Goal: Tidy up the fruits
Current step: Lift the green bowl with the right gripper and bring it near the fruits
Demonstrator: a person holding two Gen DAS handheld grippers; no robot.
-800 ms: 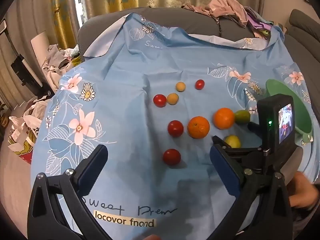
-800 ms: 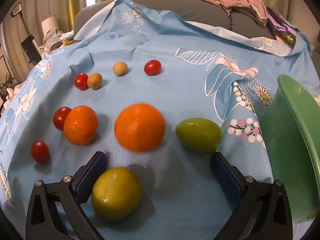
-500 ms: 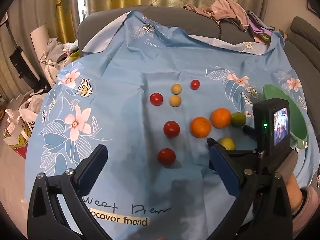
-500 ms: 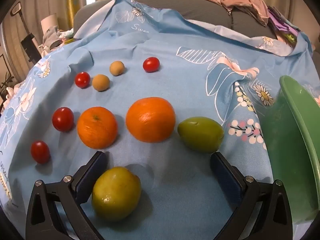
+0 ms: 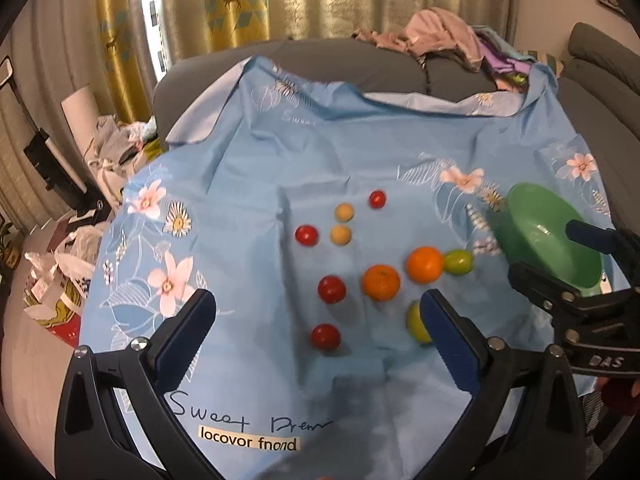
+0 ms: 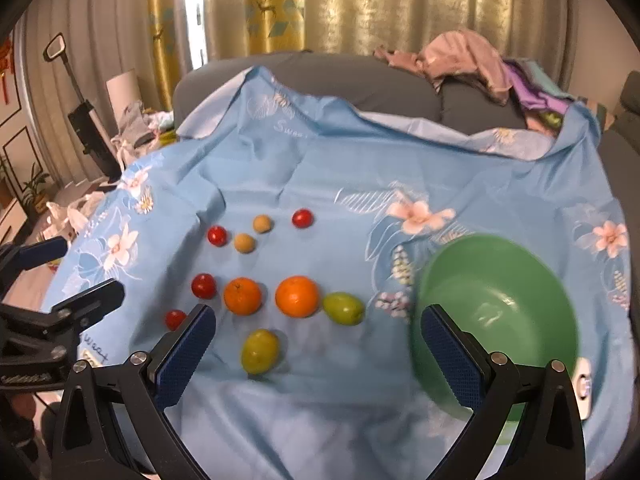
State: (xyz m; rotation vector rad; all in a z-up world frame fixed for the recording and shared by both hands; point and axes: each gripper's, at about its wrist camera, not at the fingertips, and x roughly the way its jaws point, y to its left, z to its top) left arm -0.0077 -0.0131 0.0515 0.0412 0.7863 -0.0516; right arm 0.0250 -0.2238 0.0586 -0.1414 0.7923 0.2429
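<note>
Fruits lie loose on a blue flowered cloth [image 6: 304, 168]: two oranges [image 6: 242, 296] [image 6: 297, 296], two green fruits [image 6: 343, 308] [image 6: 259, 351], several red tomatoes [image 6: 204, 285] and two small tan fruits [image 6: 244, 243]. A green bowl [image 6: 496, 320] stands to their right, empty. My right gripper [image 6: 316, 348] hovers open above the cloth's near part, nothing between its fingers. My left gripper [image 5: 316, 332] is open too, high over a red tomato [image 5: 326, 337] and the oranges [image 5: 381, 282]. The right gripper [image 5: 560, 276] shows at the left wrist view's right edge, over the bowl [image 5: 548, 236].
The cloth drapes over a grey sofa [image 6: 320, 76] with a pile of clothes [image 6: 472, 60] on its back. Bags and clutter [image 5: 60, 264] sit on the floor to the left. Gold curtains hang behind. A hand [image 5: 616, 392] holds the right gripper.
Both grippers have pulled back and risen, so the fruits look smaller and the whole bowl now shows. The right gripper has shifted right in the left wrist view. Jaws stayed open.
</note>
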